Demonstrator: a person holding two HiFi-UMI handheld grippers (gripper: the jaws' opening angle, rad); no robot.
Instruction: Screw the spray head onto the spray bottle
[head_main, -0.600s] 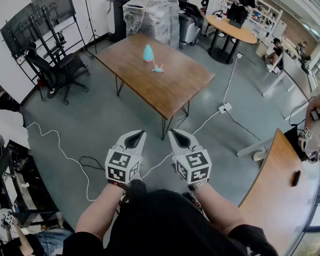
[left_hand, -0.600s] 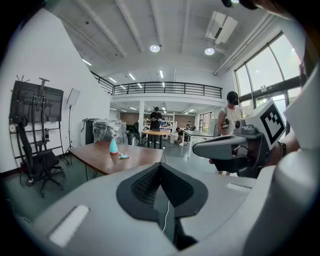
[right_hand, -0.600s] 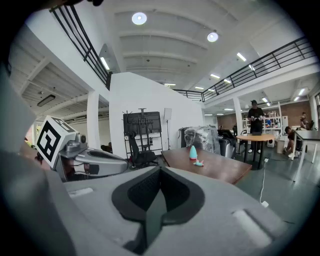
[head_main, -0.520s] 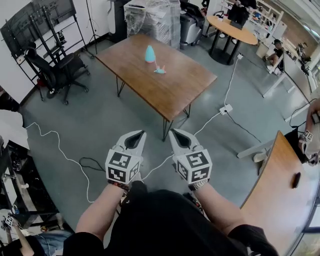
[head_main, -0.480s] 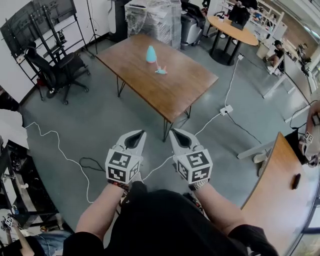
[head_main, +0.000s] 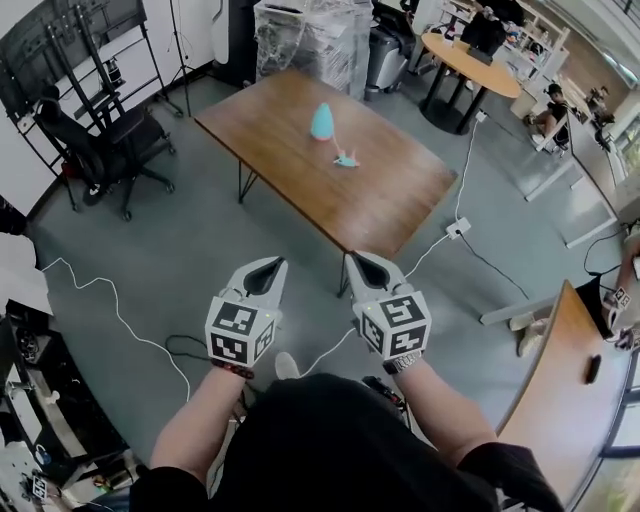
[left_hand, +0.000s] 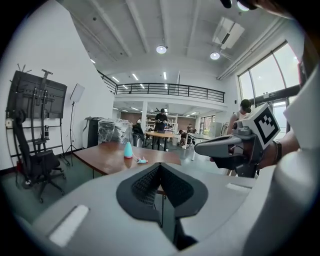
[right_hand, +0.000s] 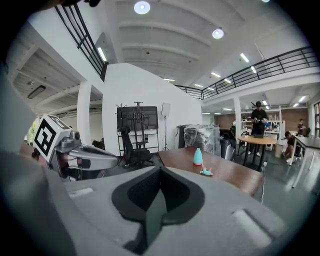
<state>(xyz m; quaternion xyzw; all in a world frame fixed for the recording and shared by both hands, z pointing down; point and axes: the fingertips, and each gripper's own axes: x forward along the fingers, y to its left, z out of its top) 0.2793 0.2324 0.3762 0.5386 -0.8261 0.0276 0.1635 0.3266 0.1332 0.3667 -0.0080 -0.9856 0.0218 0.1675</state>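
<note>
Spray bottle (head_main: 322, 121) beside spray head (head_main: 347, 159) (probably), on table (head_main: 400, 200).

An open-plan office or lab workspace in a tall hall on two levels, with a grey concrete floor (head_main: 230, 250), a railed mezzanine (left_hand: 170, 90), round ceiling lights (left_hand: 161, 49) and tall windows (left_hand: 260, 85). A long wooden table (head_main: 380, 190) stands at twelve o'clock. An office chair (head_main: 95, 140) sits at ten o'clock beside a black screen on a stand (head_main: 30, 60). At one o'clock is a round table (head_main: 465, 55) with people around it. Plastic-wrapped equipment (head_main: 305, 40) stands behind, and a loose white cable (head_main: 110, 300) trails at nine o'clock
</note>
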